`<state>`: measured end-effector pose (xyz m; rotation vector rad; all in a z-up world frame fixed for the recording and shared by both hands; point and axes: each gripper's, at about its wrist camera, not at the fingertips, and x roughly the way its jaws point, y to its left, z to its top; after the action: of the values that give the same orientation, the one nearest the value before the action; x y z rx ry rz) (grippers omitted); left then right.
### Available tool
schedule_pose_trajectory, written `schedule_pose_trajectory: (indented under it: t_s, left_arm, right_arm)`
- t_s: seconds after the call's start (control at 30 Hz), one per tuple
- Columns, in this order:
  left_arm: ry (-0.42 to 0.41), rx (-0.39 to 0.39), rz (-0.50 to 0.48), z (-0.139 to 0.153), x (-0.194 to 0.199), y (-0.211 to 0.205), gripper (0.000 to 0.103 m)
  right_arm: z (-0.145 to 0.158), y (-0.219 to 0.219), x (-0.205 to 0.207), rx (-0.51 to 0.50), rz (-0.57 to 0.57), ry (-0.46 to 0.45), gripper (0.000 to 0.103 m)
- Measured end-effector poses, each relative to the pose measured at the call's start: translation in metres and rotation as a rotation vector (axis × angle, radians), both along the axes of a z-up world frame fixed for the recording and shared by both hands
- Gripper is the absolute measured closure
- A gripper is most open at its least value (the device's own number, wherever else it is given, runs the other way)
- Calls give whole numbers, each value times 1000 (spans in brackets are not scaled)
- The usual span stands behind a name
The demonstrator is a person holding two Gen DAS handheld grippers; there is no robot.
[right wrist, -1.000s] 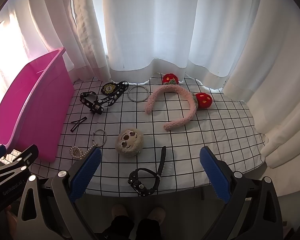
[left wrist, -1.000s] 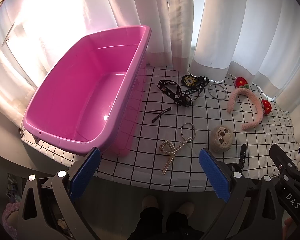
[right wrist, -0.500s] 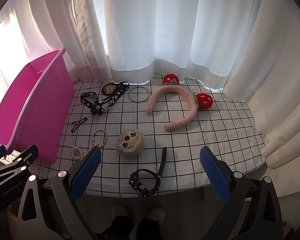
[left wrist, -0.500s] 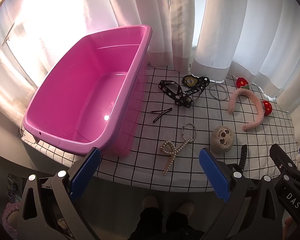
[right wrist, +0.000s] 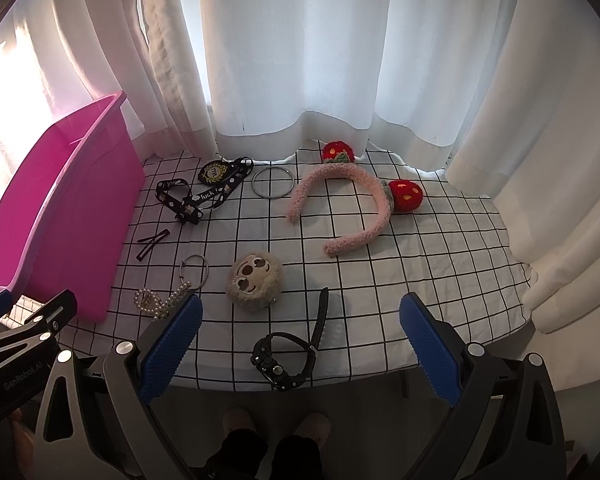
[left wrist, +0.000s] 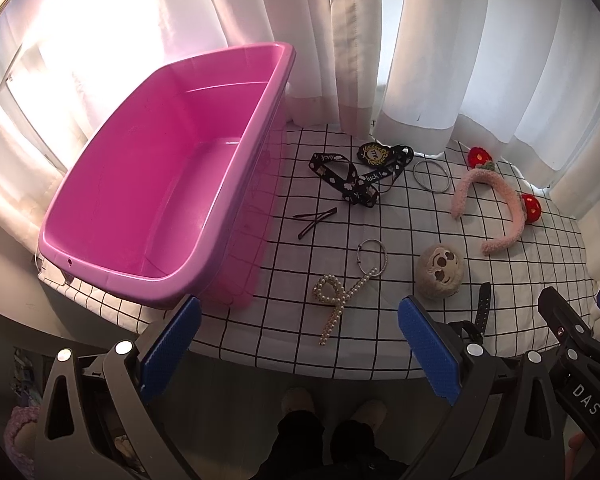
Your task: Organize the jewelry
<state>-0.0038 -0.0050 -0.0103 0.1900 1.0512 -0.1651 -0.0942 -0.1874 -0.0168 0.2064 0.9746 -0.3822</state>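
Several light trinkets lie on the checked desk (left wrist: 440, 344) at the left wrist view's centre: the limp pearl chain (left wrist: 334, 298), best pinched at its loop, beside an empty pink tub (left wrist: 152, 184), with the left gripper (left wrist: 300, 350) spread and holding nothing. Lower centre of the right wrist view shows a stiff black watch (right wrist: 290, 354) to take by its strap and a soft plush head (right wrist: 254, 276), the right gripper (right wrist: 300, 350) likewise spread wide.

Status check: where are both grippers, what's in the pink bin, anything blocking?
Left gripper and right gripper open, empty, at the table's near edge. Pink bin empty; the black watch and the rest lie on the checked cloth. Nothing blocking.
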Motion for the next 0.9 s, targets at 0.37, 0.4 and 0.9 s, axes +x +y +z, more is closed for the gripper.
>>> schedule_pose_trajectory:
  t_s: [0.37,0.4,0.9]
  left_arm:
    - [57,-8,-44,-35,-2,-14,6]
    - [61,-17,-50,-39,-3,-15,6]
    - [149,-51,-69,-111,16,-20,6]
  right_arm:
    - [-40,-37,-21,55,-11,40,9]
    - [-45,-40,-22,66,-10,48,9]
    - [-120,-15,-13,215,154,127,9]
